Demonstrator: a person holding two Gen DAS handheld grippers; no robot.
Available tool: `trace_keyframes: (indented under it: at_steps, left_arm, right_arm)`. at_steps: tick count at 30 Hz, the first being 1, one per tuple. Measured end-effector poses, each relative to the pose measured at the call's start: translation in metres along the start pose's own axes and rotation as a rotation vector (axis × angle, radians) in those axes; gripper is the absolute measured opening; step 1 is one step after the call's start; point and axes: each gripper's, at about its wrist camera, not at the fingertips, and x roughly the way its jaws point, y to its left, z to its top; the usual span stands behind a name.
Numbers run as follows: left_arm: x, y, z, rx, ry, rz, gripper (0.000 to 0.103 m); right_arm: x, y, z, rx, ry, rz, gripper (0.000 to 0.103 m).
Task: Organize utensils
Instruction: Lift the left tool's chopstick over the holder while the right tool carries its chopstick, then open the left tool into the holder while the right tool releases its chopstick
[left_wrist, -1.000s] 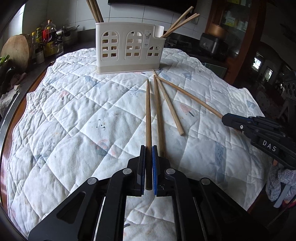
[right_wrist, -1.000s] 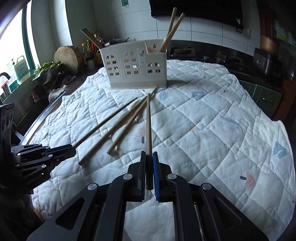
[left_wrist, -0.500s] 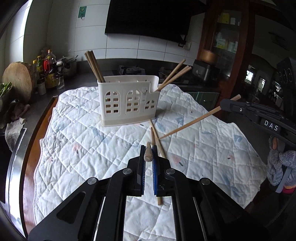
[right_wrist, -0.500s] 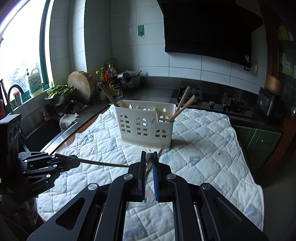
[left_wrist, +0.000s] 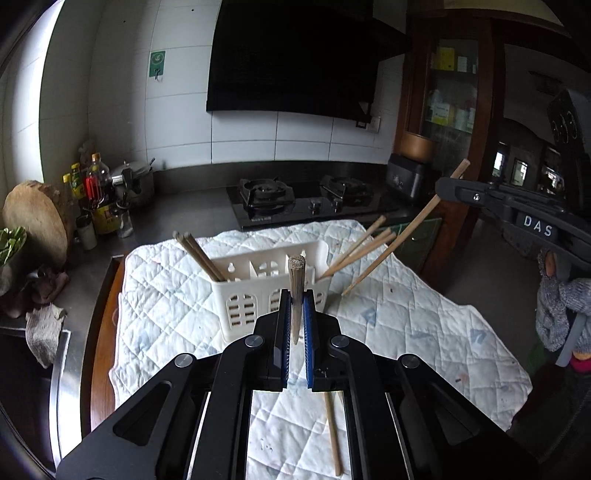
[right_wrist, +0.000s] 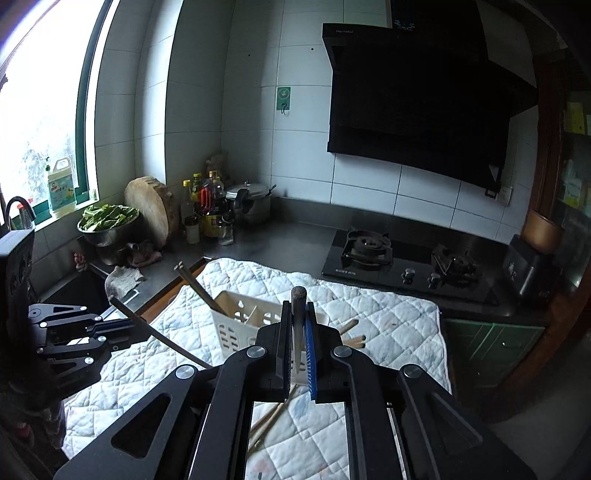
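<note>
The left gripper (left_wrist: 296, 317) was clamped tight on one chopstick (left_wrist: 296, 291), and the right gripper (right_wrist: 297, 332) was clamped just as tight on another chopstick (right_wrist: 297, 317). Both sticks were in the air above the quilted cloth (left_wrist: 424, 325), on the near side of the white utensil holder (left_wrist: 266, 291), which already had sticks leaning out of its left and right ends.

The main risk was a miss at the holder. Each stick was pinched at a single spot, so it could pivot between the pads and its free tip could catch the rim or a divider and tip the light holder over. The two sticks could also clash if both went for the same compartment.

The left stick's long axis ran almost straight at its own camera, blunt end up and toward the viewer; from the right wrist view it slanted, with its tip down toward the right. The right stick ran steeply, upper end far right and tip low toward the holder's right end. At least one loose chopstick (left_wrist: 332, 432) lay on the cloth under the left gripper, probably two.
</note>
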Motion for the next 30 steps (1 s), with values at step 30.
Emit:
trace_keyframes:
  at_steps: [30]
  left_arm:
    - [0.077,0.054,0.052,-0.044,0.066,0.116,0.006]
  right_arm:
    - [0.112,-0.005,0.012,0.024,0.124,0.018,0.007]
